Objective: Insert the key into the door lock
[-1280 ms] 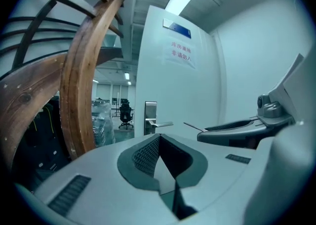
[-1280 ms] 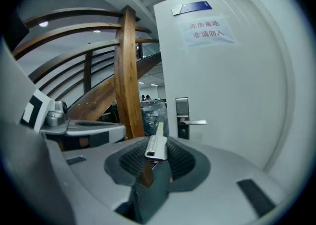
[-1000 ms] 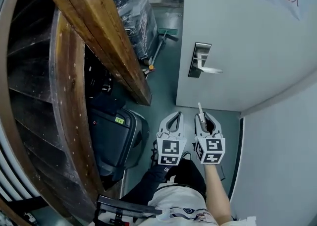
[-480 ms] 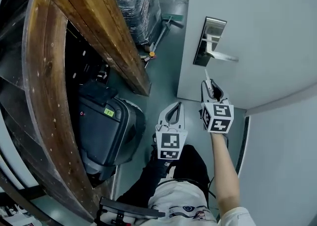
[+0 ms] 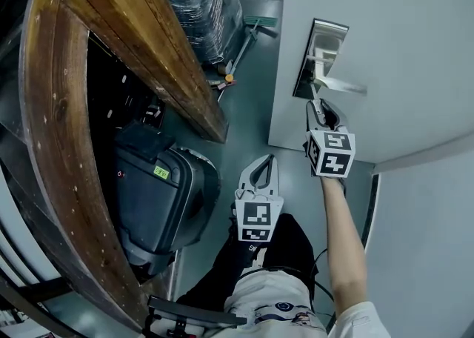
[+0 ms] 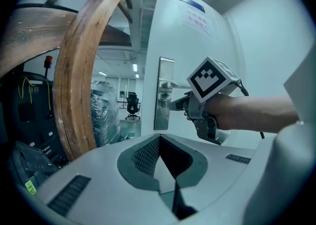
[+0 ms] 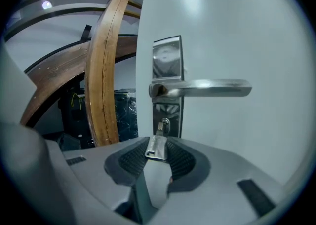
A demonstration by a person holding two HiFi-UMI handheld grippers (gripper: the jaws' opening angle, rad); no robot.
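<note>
The grey door (image 5: pixel 392 25) carries a steel lock plate (image 5: pixel 320 55) with a lever handle (image 5: pixel 344 86). My right gripper (image 5: pixel 318 105) is raised just below that handle and is shut on a small silver key (image 7: pixel 157 147). In the right gripper view the key's blade points at the keyhole (image 7: pixel 164 123) under the handle (image 7: pixel 207 89), its tip close to it; whether it touches I cannot tell. My left gripper (image 5: pixel 264 161) hangs lower and to the left, shut with nothing in it. The left gripper view shows its closed jaws (image 6: pixel 159 139) and the right gripper's marker cube (image 6: pixel 212 78) at the lock.
A large wooden cable reel (image 5: pixel 67 144) fills the left side. A black case (image 5: pixel 159 196) stands on the floor beside it. A plastic-wrapped pallet (image 5: pixel 196 3) and a broom (image 5: pixel 248 38) lie further back. The person's legs are below the grippers.
The right gripper with the key has moved up and forward to the lock plate. The left gripper has stayed low, now well behind the right one.
</note>
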